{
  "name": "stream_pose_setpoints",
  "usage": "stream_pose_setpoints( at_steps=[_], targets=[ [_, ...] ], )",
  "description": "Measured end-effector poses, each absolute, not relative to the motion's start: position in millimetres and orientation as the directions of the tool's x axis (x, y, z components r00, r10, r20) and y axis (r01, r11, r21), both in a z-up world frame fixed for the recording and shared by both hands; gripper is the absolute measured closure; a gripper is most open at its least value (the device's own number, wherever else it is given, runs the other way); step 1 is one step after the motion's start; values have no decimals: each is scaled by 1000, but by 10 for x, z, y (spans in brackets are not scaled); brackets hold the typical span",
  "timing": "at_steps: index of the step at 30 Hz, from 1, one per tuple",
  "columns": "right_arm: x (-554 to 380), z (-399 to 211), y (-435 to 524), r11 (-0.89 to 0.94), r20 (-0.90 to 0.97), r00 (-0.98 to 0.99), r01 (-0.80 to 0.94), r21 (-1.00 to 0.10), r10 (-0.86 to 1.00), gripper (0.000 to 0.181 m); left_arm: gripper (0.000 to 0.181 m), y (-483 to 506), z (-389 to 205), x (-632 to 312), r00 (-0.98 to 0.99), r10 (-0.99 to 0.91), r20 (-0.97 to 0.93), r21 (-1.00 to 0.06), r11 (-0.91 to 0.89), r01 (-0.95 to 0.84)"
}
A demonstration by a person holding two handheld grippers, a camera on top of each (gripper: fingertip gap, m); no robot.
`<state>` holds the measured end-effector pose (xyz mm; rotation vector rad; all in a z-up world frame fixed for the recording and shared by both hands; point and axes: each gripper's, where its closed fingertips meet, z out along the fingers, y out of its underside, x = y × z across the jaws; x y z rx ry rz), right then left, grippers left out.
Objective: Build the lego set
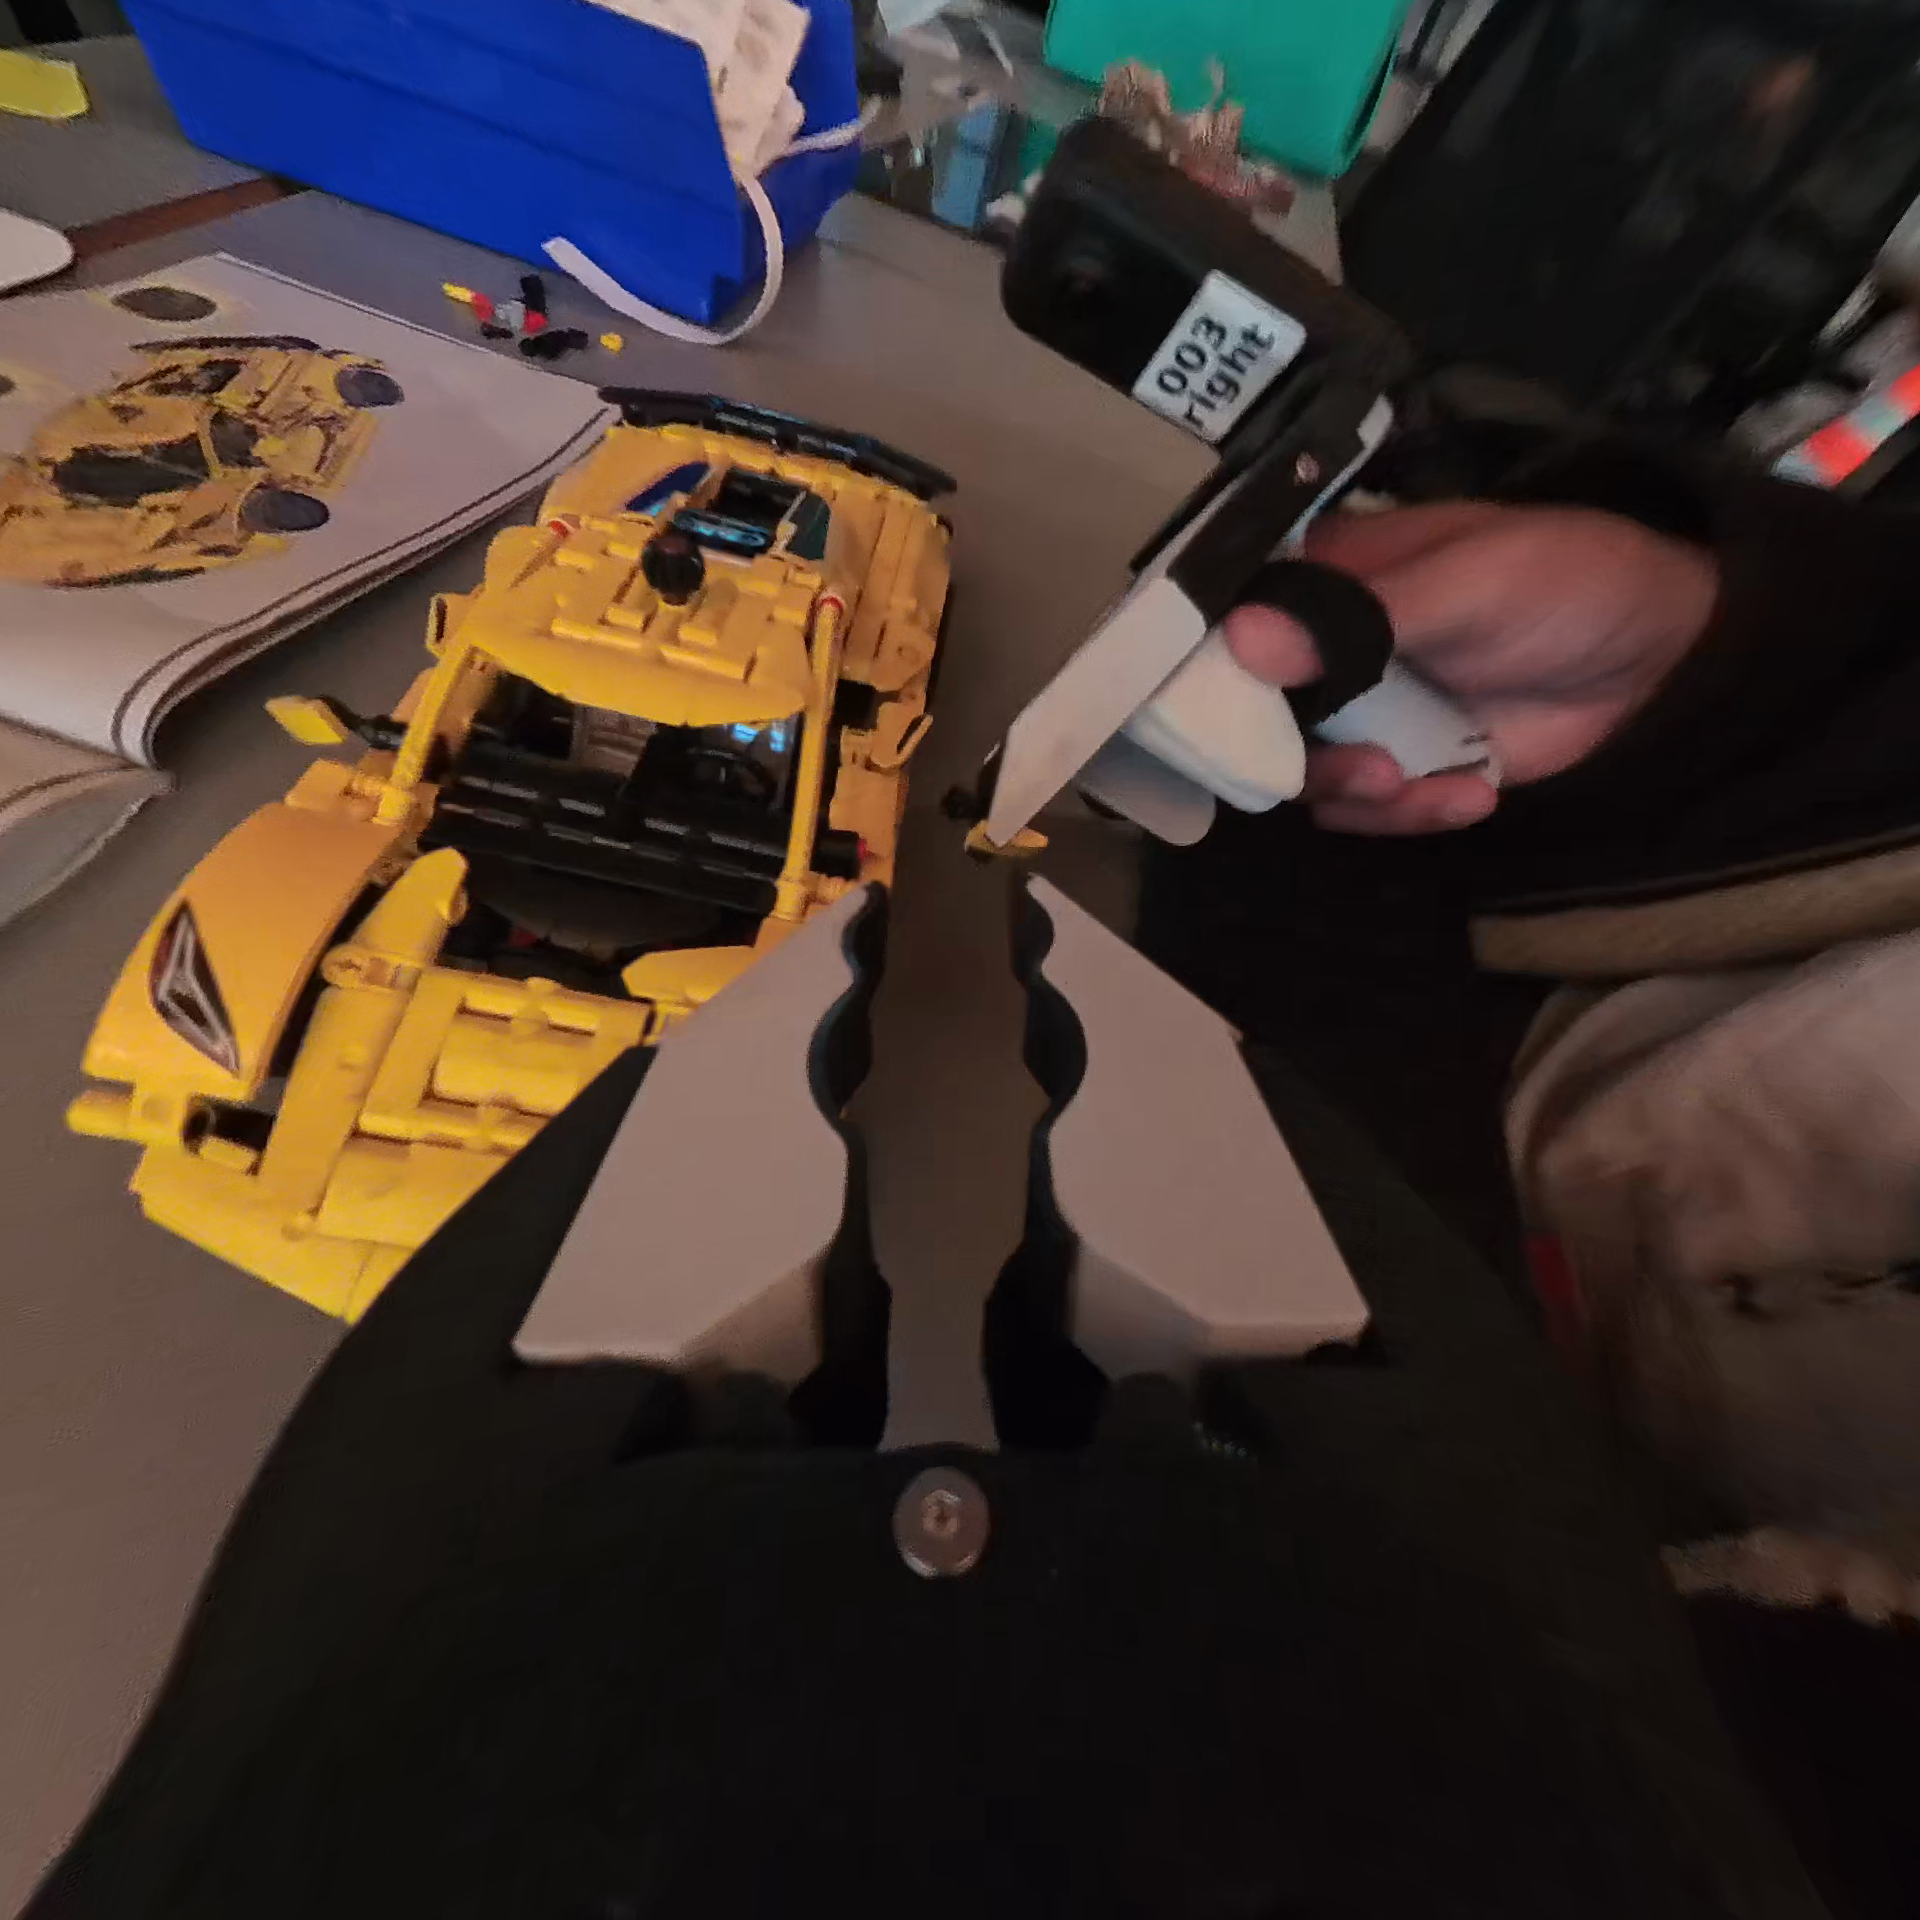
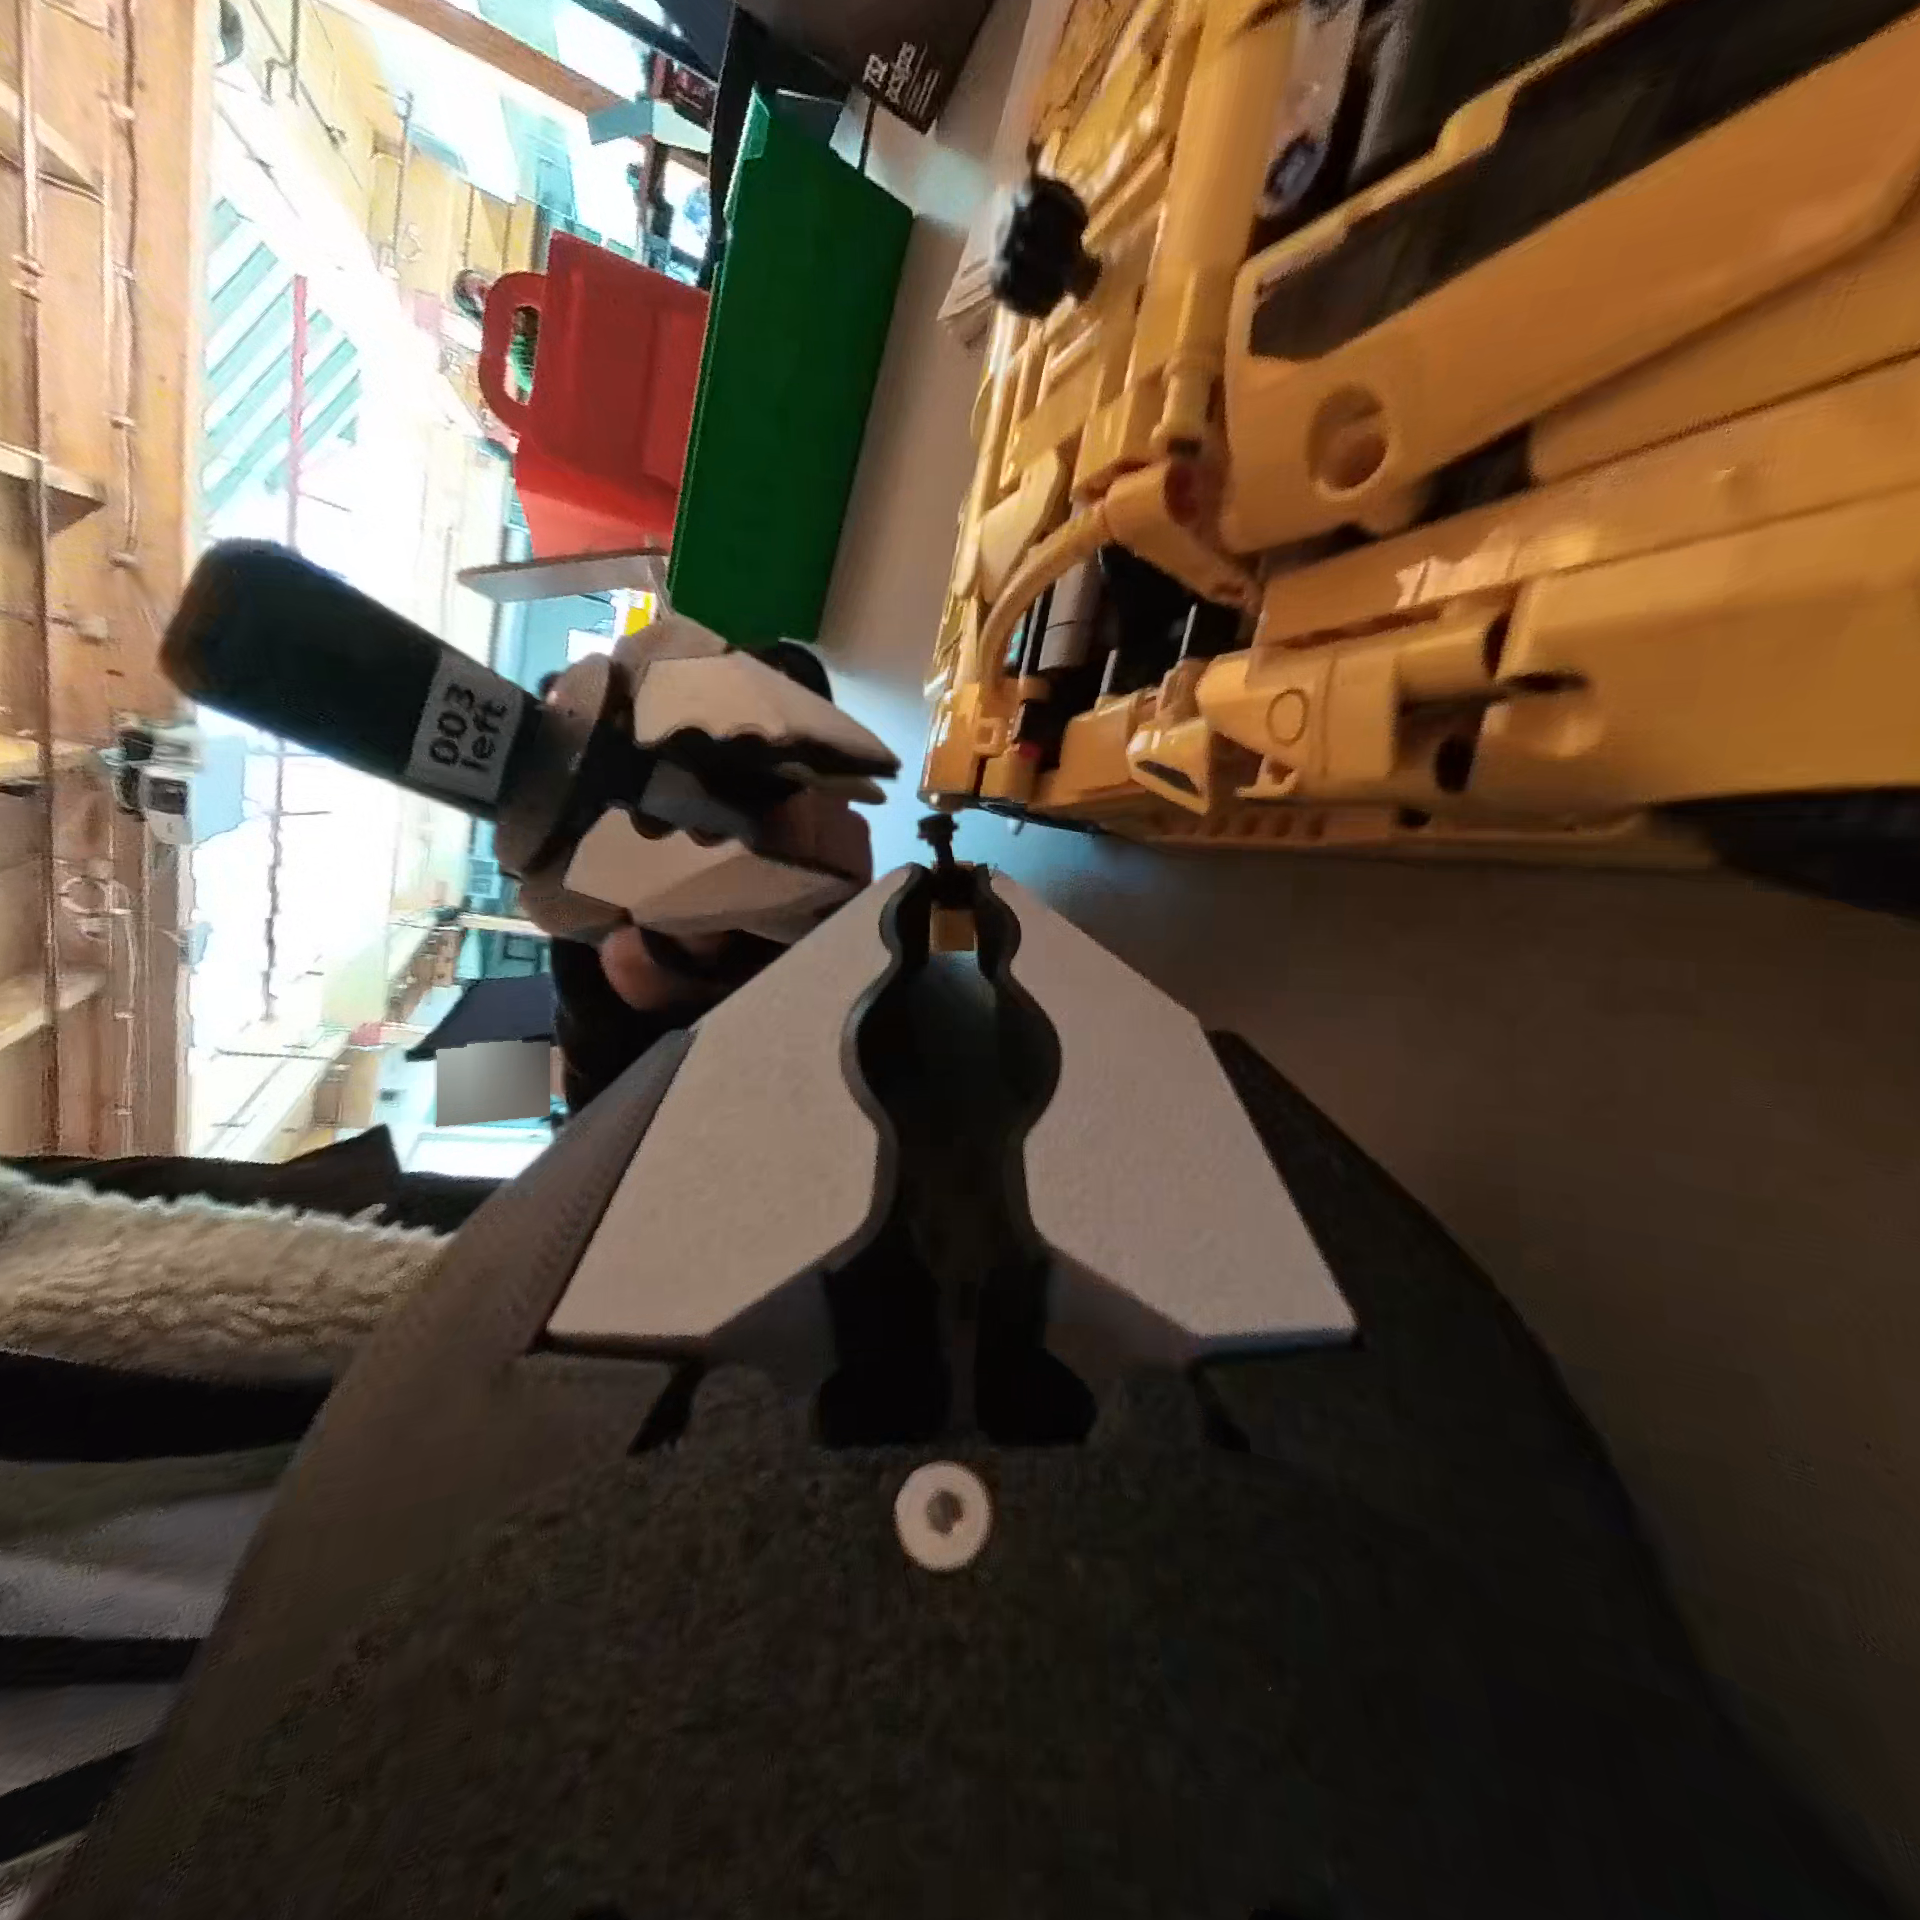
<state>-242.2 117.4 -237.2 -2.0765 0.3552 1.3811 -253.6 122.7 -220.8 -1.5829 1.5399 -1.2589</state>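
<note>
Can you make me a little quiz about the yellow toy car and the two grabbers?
1. True or false: the right gripper is pinching a small yellow piece with a black peg.
2. What does the left gripper hold? A) a wheel B) nothing C) the booklet
3. Fill in: the open booklet lies next to the yellow ____.

Key
1. True; its jaws are closed on the piece, close to the car's side.
2. B; its jaws are apart and empty.
3. Car; it sits on the grey table.
</note>
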Motion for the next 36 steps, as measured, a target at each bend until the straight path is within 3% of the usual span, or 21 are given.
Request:
stream_pose_setpoints(
  at_steps=[5, 9, 14, 17, 21, 29, 36],
  targets=[
    [-2438, -2411, 1284, -778, -948, 318, -591, -212, 17, 174, 178, 1334, -2228, -2453, -94, -994, 47, -894, 1, -449],
    [-2467, -2451, 1280, -790, -936, 352, -568, -231, 21, 174, 177, 1361, -2245, -2457, -133, -980, 145, -862, -60, -504],
    [-2424, -2490, 1304, -791, -954, 299, -591, -158, -33, 174, 176, 1393, -2268, -2444, -146, -973, 179, -855, -80, -513],
    [-2445, -2513, 1300, -803, -955, 294, -580, -139, -47, 174, 172, 1444, -2269, -2426, -157, -978, 138, -854, -38, -519],
    [-2430, -2513, 1310, -803, -966, 248, -590, -88, -76, 174, 153, 1325, -2331, -2421, -303, -938, 170, -806, 45, -590],
    [-2394, -2496, 1326, -805, -970, 223, -590, -56, -96, 174, 145, 1390, -2372, -2369, -412, -903, 117, -734, 201, -649],
    [-2338, -2494, 1309, -811, -970, 217, -583, -37, -112, 174, 143, 1342, -2396, -2296, -468, -868, 167, -726, 213, -654]
  ],
)
